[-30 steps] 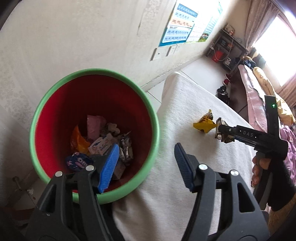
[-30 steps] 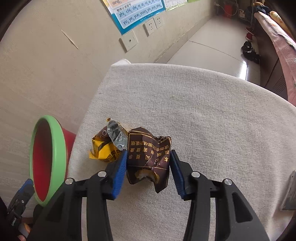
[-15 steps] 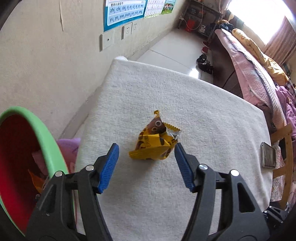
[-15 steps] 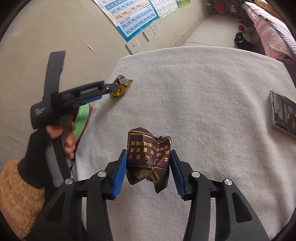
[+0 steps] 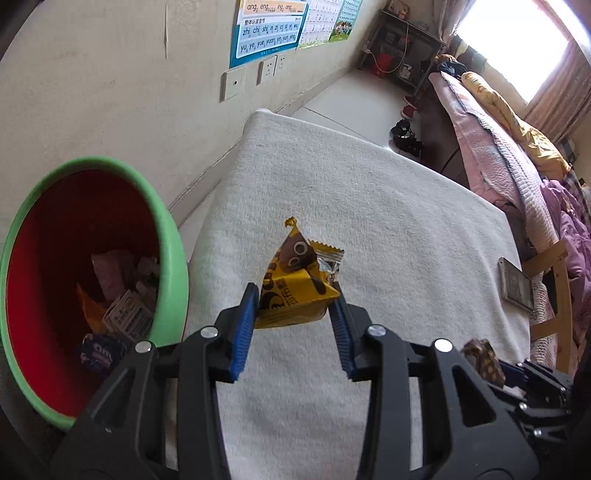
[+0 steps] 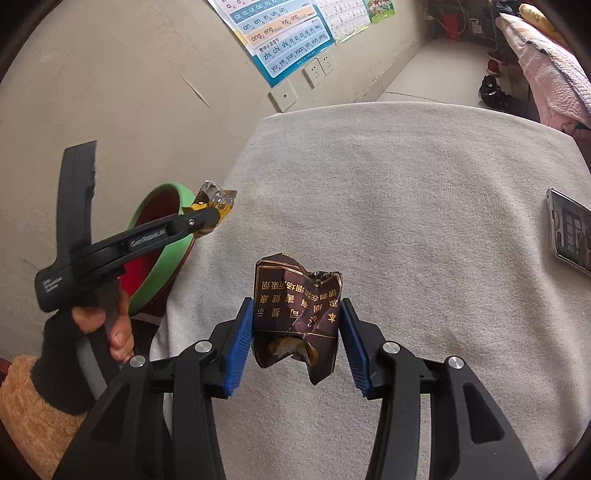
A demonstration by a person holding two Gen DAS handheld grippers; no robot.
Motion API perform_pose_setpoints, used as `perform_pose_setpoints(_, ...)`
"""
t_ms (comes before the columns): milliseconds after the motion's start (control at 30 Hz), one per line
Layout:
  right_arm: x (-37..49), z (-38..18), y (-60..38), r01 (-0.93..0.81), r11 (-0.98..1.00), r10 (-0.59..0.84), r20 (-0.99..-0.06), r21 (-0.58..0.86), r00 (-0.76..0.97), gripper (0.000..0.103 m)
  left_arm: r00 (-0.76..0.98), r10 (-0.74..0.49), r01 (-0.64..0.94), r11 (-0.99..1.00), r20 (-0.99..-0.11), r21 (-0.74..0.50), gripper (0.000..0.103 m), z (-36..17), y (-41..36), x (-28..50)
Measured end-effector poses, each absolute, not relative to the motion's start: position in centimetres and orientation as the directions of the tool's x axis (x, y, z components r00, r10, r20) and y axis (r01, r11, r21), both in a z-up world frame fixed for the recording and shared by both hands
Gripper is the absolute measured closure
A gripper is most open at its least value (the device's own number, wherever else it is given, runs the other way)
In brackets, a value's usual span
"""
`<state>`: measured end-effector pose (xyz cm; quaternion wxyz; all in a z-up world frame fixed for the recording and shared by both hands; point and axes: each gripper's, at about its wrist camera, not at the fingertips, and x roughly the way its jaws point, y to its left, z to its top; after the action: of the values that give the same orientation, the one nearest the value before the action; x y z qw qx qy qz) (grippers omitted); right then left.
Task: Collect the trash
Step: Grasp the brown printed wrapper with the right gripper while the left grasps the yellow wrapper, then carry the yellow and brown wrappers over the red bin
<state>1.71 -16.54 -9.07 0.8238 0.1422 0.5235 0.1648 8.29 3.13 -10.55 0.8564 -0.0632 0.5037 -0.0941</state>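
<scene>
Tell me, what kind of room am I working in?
Most likely a bedroom at home: a bed with pink and yellow bedding along one side, a phonics poster above wall sockets, and shoes on the tiled floor.

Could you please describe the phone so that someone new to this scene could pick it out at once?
Start from the white cloth-covered table beside the red bin with the green rim. The phone lies flat near the table's edge on the side away from the bin. It is the only flat, rigid, glossy slab; the other items are crumpled wrappers held in grippers.
</scene>
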Motion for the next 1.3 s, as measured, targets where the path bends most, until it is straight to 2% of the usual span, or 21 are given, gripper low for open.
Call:
perform_pose_setpoints(467,1.5,-7.4,-14.8,-0.187,0.91,0.414,-0.817,0.369,0.402,0.058,0.437,-0.231,0.021,0.969,-0.869,-0.247,0.066,-11.7,5.1,1.4)
perform_pose_setpoints(1300,0.7,-7.0,-11.5,-0.287,0.904,0.414,-0.82,0.318,0.396,0.057,0.465,-0.215,-0.032,0.965,-0.859,-0.259,0.066,-10.9,7.2,0.2)
